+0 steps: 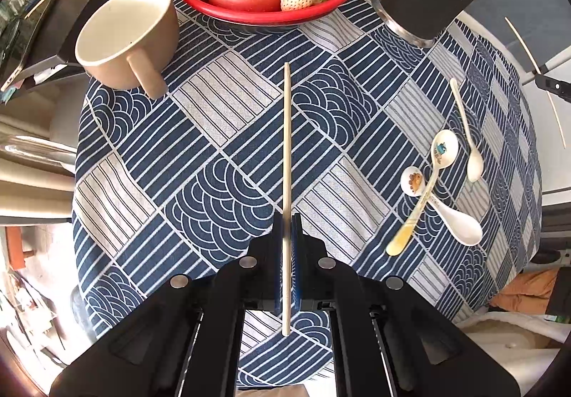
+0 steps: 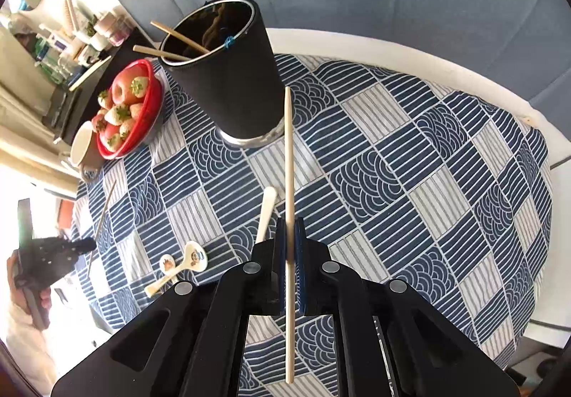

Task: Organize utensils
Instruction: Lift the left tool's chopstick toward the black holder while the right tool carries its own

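Above the patterned worktop [image 1: 221,132], left claw [image 1: 287,218] is clamped on one chopstick [image 1: 286,132], and right claw [image 2: 289,224] is clamped on another chopstick [image 2: 289,154] near the black holder [image 2: 228,75]. Spoons [image 1: 442,147] lie right, showing cartoon prints; no lettering readable.

Both fisheye views are bright and mostly sharp, with straight lines bending strongly at the dark round edges. Daylight burns out the lower left in the right wrist view. The blue-and-white patterned tablecloth [image 1: 221,132] shows only soft, faint shadows.
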Available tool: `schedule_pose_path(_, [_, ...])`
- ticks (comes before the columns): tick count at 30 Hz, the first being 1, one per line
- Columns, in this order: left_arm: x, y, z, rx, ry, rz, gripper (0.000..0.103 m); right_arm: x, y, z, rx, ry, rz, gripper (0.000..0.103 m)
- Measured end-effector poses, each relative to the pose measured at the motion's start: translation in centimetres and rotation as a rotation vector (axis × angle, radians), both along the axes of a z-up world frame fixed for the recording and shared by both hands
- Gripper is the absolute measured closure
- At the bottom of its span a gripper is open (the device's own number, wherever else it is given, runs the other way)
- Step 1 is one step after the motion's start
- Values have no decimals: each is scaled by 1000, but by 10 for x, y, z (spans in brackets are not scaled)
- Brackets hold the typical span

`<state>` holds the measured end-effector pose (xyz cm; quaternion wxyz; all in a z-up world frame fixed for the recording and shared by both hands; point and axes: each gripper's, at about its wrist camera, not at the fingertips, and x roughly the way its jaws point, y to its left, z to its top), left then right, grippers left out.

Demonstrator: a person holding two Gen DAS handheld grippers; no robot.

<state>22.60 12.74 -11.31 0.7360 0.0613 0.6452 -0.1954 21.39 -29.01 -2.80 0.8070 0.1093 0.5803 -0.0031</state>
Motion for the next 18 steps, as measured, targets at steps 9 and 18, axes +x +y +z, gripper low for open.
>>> schedule_pose_path(9, [-20, 9, 20, 123, -56, 46, 98, -5, -40, 27, -36, -99, 24, 99])
schedule_pose_path(18, [-27, 15, 65, 129, -167, 139, 98, -6, -70, 48, -56, -177, 49, 99])
